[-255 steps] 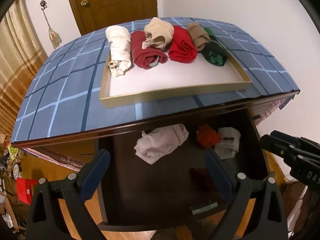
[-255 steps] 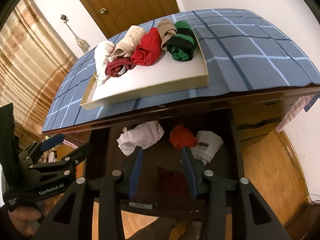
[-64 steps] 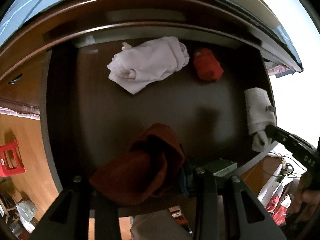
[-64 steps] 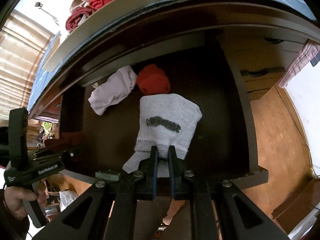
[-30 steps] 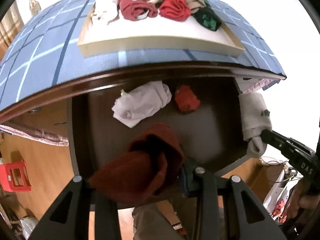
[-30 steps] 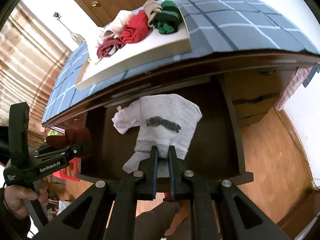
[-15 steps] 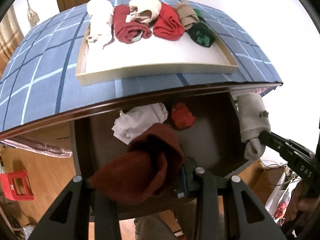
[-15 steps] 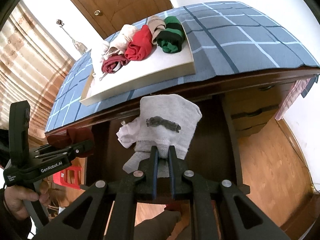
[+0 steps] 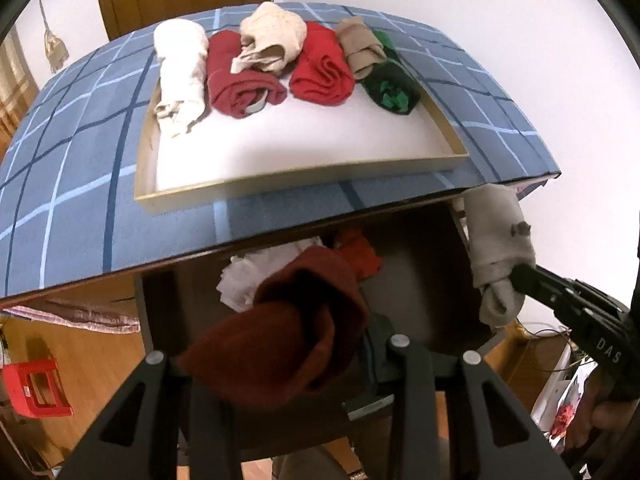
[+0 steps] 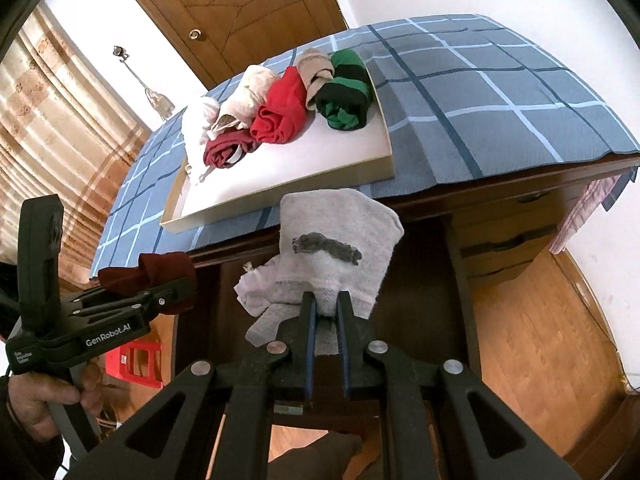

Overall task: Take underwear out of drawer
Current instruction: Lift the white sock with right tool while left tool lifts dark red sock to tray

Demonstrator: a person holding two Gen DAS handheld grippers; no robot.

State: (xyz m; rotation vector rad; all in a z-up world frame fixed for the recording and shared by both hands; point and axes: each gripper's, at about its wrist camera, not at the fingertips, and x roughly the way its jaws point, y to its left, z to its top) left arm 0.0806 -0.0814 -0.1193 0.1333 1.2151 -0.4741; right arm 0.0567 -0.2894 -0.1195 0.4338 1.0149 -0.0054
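Clearly both garments are soft and light, sagging wherever nothing supports them. Going left to right: the left gripper [image 9: 280,364] has its jaws pinching a dark maroon rolled knit underwear bundle [image 9: 288,332], which bulges out over the fingers; a grip across the thick middle of the roll suits it, since a loose edge could unroll. Behind, at twelve o'clock, the dark wooden open drawer [image 9: 420,292] still holds a crumpled white cotton piece [image 9: 248,280] and a bright red one [image 9: 360,256]. At two o'clock, the right gripper [image 10: 324,312] has jaws pressed together on the waistband hem of a pale grey folded cotton underwear [image 10: 336,240], which droops but looks secure.
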